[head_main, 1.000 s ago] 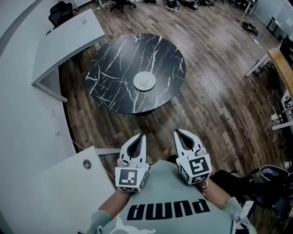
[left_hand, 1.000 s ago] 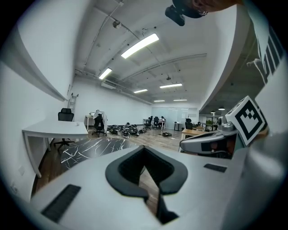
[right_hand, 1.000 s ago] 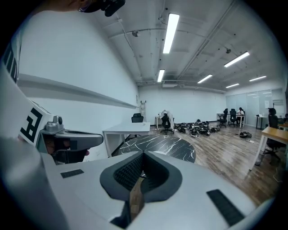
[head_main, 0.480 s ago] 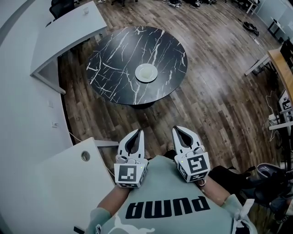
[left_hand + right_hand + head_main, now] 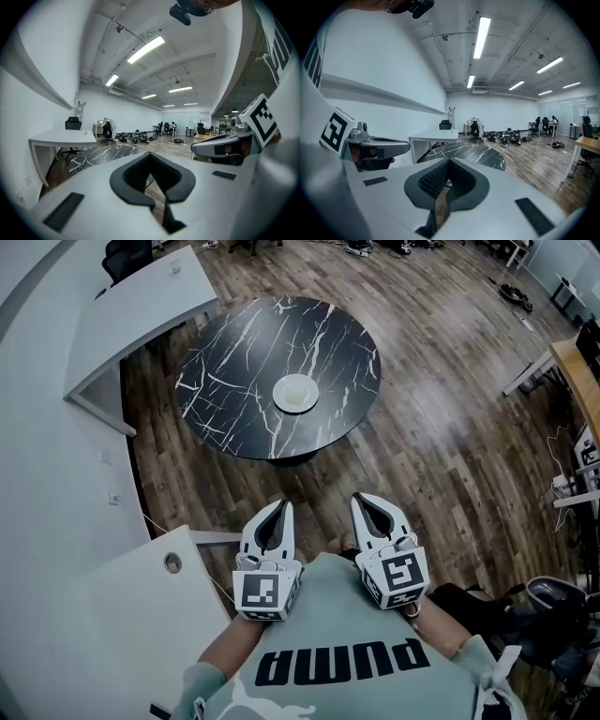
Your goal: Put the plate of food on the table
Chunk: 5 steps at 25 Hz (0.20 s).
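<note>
Head view: round black marble table stands on the wood floor. The plate sits on it near the middle, slightly toward the near edge; what is on the plate is too small to tell. Left gripper and right gripper are held side by side close to the person's chest, tips pointing toward the table, well apart from the plate. A white desk lies beyond the table's left edge.

Left gripper view: jaws are drawn together at the tips, with nothing between the pads. The table top shows past them at left, and the right gripper at right.

Right gripper view: jaws are closed tip to tip and empty. The table lies ahead, with the white desk behind its left side and the left gripper at the left edge.
</note>
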Motion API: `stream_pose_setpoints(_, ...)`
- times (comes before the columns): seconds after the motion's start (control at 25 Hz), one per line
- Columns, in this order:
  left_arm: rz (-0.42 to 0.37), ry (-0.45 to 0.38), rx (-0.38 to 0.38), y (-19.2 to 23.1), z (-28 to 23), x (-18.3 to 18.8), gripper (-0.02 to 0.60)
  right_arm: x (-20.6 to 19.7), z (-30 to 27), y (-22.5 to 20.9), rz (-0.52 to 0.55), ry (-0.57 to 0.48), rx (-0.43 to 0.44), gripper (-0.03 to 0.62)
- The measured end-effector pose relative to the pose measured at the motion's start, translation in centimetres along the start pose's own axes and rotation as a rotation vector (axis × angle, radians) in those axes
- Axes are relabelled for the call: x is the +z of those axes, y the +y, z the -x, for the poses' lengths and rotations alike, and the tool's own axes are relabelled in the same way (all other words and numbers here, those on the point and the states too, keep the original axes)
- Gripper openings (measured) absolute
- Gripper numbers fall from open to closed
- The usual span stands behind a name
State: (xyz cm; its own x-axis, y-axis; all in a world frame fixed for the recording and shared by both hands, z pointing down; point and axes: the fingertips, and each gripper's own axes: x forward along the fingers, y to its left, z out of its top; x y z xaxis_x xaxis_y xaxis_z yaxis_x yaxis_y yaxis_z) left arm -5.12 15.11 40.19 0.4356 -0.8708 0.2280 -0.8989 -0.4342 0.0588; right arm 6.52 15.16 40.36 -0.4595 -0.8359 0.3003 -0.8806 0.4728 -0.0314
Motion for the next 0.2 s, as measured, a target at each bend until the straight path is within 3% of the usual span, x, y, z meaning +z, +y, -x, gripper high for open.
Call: stream_pose_setpoints(0.2, -0.004, 0.002, 0.001, -0.6, -1.3, 0.4, 0.006, 0.3, -0.3, -1.5, -0.003, -0.002, -0.001, 0.008)
